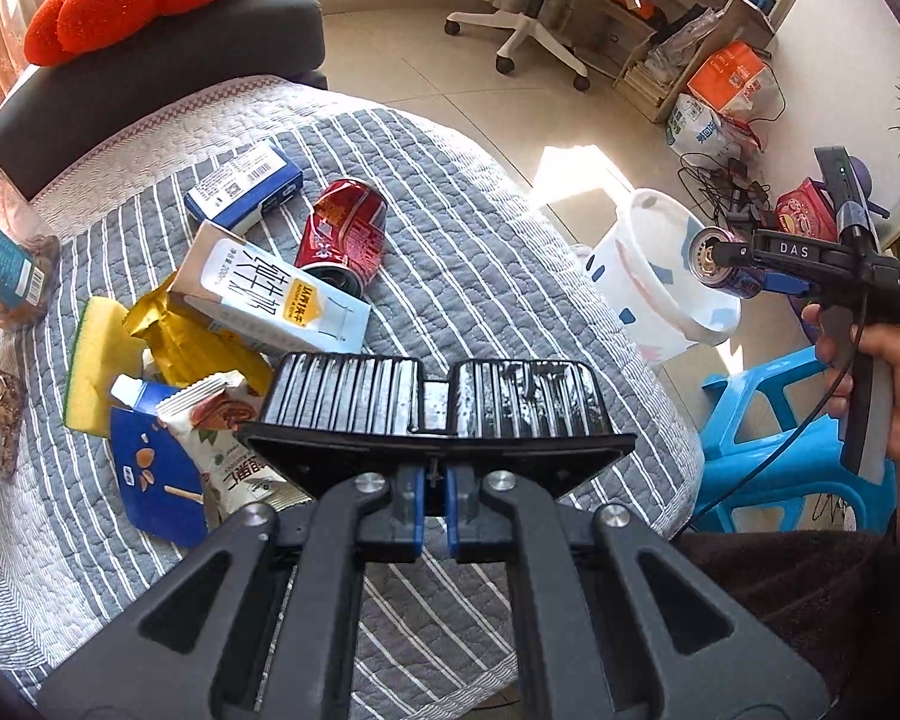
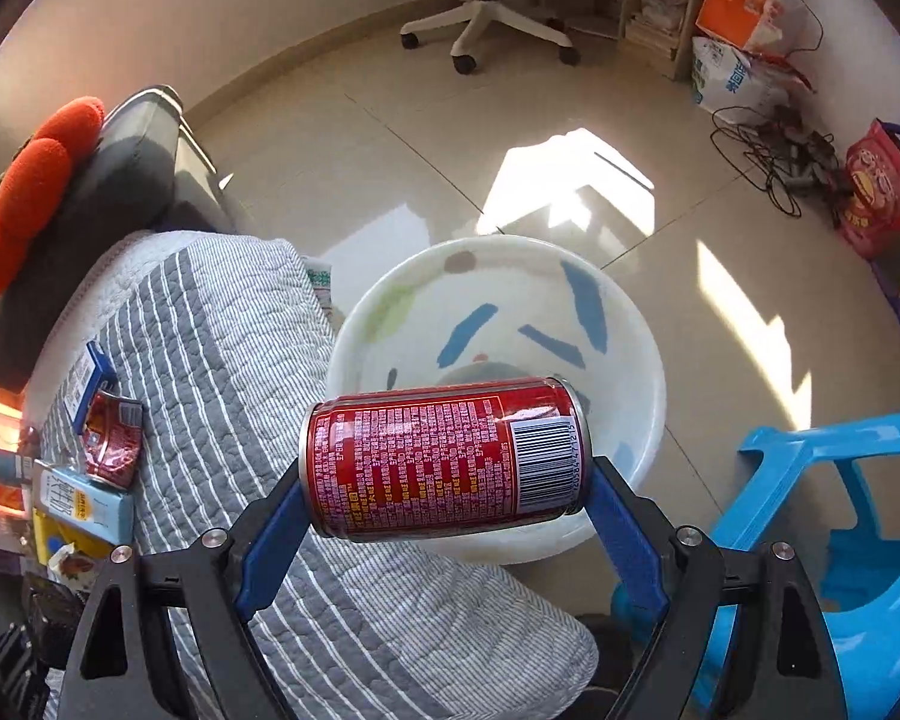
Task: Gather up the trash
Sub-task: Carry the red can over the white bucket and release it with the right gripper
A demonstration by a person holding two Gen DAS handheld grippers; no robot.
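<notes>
In the left wrist view, a yellow sponge (image 1: 93,360) lies at 9 o'clock on the striped quilt (image 1: 468,264). Just right of it sits a yellow wrapper (image 1: 180,336), and a milk carton (image 1: 264,294) rests across that wrapper. A blue box (image 1: 243,186) lies at 11 o'clock, and a crushed red can (image 1: 342,234) lies close beside it to the right, touching the carton's far end. The left gripper (image 1: 435,396) hovers over the quilt with its ribbed pads drawn together and nothing between them. At 3 o'clock the right gripper (image 1: 727,257) is clamped on a red can (image 1: 720,264), held above the white bin (image 1: 660,276) that stands on the floor beside a blue stool (image 1: 774,438).

In the right wrist view, the quilt (image 2: 240,348) fills 8 o'clock. The right gripper (image 2: 447,474) grasps the red can (image 2: 444,459) sideways by its two ends, directly over the open white bin (image 2: 498,324). The blue stool (image 2: 840,516) stands at 4 o'clock.
</notes>
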